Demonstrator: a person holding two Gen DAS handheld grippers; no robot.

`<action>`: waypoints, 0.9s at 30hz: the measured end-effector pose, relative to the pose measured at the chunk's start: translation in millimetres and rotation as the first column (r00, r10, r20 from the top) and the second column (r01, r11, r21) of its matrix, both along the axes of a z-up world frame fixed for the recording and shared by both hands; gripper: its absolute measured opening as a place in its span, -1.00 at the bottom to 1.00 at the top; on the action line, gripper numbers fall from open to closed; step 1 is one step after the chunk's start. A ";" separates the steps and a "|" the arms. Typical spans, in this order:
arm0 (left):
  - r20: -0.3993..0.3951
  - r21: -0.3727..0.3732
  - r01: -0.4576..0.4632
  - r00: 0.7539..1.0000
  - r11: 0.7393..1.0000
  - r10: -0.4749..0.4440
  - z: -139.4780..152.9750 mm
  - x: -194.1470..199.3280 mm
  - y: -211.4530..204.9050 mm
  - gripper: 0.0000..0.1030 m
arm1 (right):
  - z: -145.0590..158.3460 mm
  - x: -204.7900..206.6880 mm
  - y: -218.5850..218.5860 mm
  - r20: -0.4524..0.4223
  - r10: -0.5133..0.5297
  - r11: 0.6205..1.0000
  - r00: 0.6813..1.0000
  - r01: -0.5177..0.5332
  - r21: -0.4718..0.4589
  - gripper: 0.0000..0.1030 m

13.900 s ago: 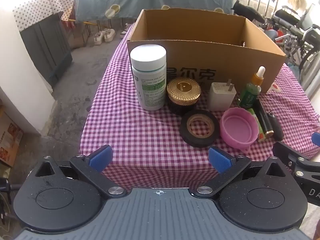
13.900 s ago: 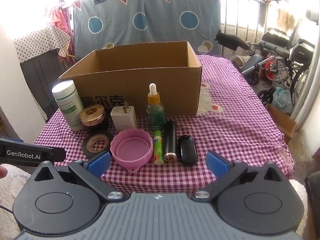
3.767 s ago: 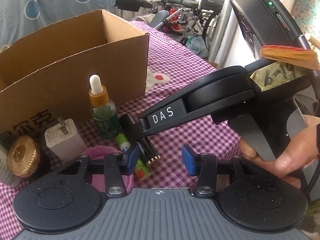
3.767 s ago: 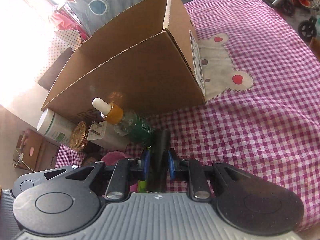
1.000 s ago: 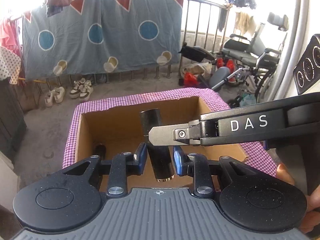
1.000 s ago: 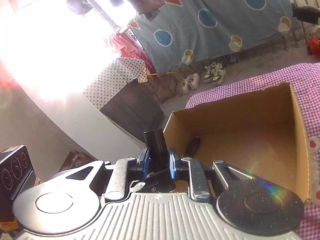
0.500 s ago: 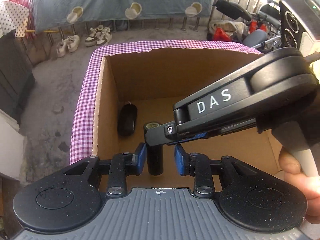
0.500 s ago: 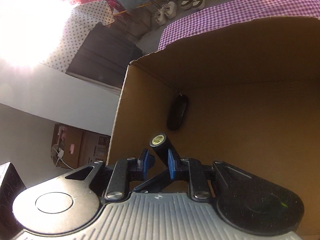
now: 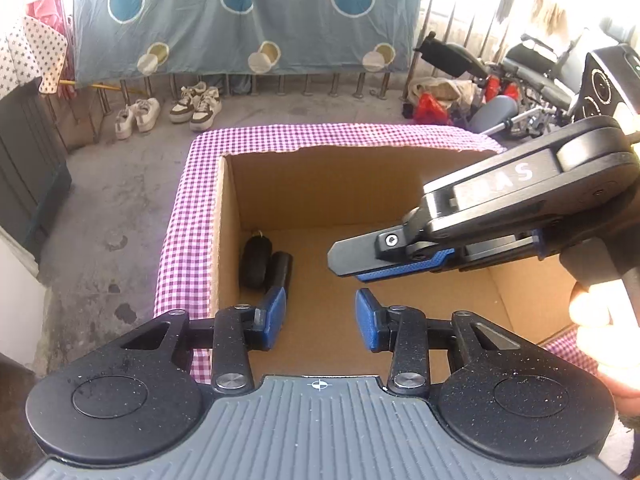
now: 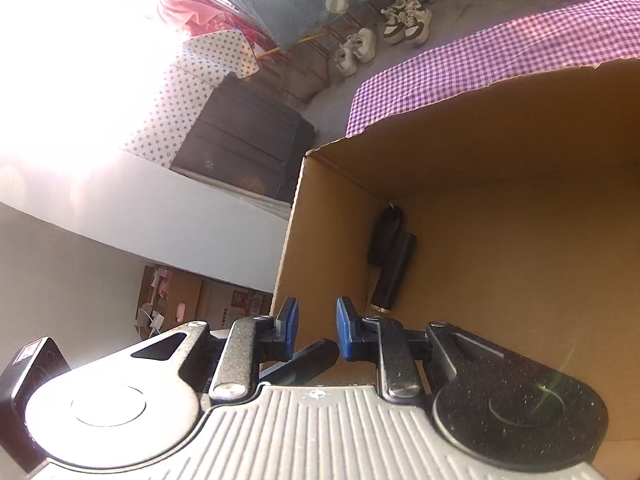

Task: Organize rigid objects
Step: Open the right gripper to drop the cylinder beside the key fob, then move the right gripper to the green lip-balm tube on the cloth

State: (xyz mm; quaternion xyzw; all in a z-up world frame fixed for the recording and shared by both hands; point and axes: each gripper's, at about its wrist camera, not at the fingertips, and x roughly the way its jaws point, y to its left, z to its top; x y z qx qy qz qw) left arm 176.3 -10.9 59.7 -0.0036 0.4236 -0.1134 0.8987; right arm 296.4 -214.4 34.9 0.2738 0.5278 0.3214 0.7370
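A knock against the cardboard box (image 9: pixel 224 216) wall was judged the chief risk, both claws being crowded low over it. The black tube (image 10: pixel 394 272) lay on the box floor beside a dark oval object (image 10: pixel 385 236). The left claw (image 9: pixel 320 318) was opening, empty. The right claw (image 10: pixel 313 328) was narrowly parted, holding nothing.

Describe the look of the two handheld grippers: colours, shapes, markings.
The left gripper has matte black speckled linkage arms on two round black housings, blue textured pads, silver pivot screws and a ribbed grey body with a small crosshair mark. The right gripper is built the same; seen from the left wrist camera, its side carries white lettering ending in "AS" and sits on a black handle.
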 end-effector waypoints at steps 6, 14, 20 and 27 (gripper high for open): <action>0.086 -0.052 0.051 0.995 0.997 -0.047 26.6 -40.0 1.9 -0.04 | 39.4 -62.9 -51.2 0.100 -0.053 0.994 0.994 0.043 0.096 -0.55; 0.098 -0.107 0.141 0.987 0.984 -0.131 16.5 -88.6 -10.6 0.16 | 38.8 -172.8 -125.4 0.189 -0.175 0.980 0.966 0.154 0.123 -0.55; 0.045 -0.096 0.272 0.962 0.958 -0.269 -26.7 -120.1 -51.0 0.17 | -12.7 -224.0 -144.2 0.181 -0.281 0.959 0.943 0.283 0.011 -0.55; 0.001 -0.047 0.426 0.904 0.903 -0.427 -82.0 -146.8 -106.7 0.11 | -70.9 -237.0 -137.1 0.131 -0.316 0.934 0.940 0.333 -0.131 -0.55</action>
